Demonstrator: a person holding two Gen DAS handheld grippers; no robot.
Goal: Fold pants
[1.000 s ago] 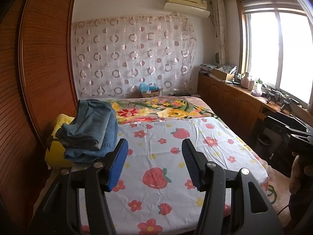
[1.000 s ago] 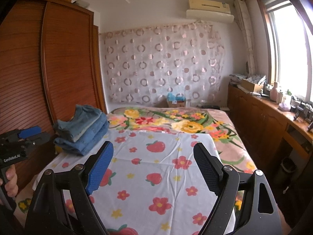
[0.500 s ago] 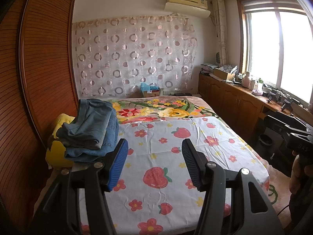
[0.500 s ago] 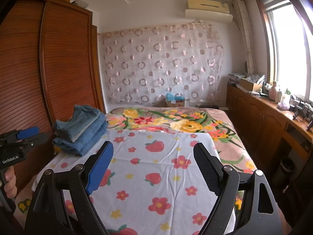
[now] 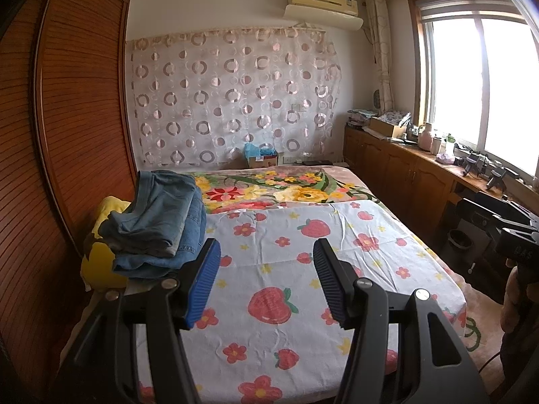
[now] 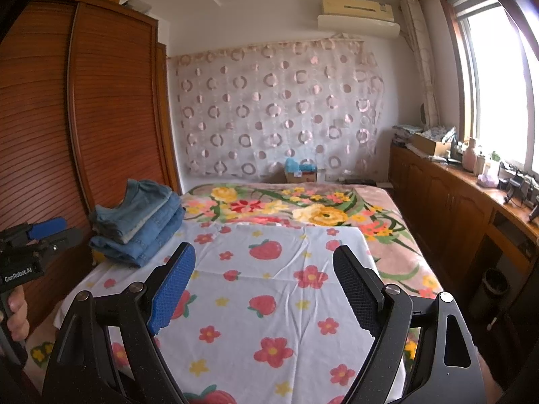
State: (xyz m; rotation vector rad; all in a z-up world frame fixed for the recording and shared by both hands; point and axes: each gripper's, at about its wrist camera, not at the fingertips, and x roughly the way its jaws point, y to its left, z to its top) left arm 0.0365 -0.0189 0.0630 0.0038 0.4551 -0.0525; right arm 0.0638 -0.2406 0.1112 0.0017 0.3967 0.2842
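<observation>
A stack of folded blue denim pants (image 5: pixel 158 229) lies at the left edge of the bed, on a yellow pillow; it also shows in the right wrist view (image 6: pixel 138 222). My left gripper (image 5: pixel 266 282) is open and empty, held above the near part of the bed, right of the stack. My right gripper (image 6: pixel 262 286) is open and empty above the strawberry-print sheet (image 6: pixel 269 286). The left gripper's body shows at the left edge of the right wrist view (image 6: pixel 30 249). The right gripper's body shows at the right edge of the left wrist view (image 5: pixel 505 232).
A wooden wardrobe (image 5: pixel 67 134) runs along the bed's left side. A floral blanket (image 5: pixel 279 192) covers the far half of the bed. Wooden cabinets (image 5: pixel 404 168) with clutter stand under the window at right. A small bin (image 5: pixel 460 242) stands on the floor.
Both grippers have barely moved; the views shift slightly. Both stay open and empty. The pants stack has not moved.
</observation>
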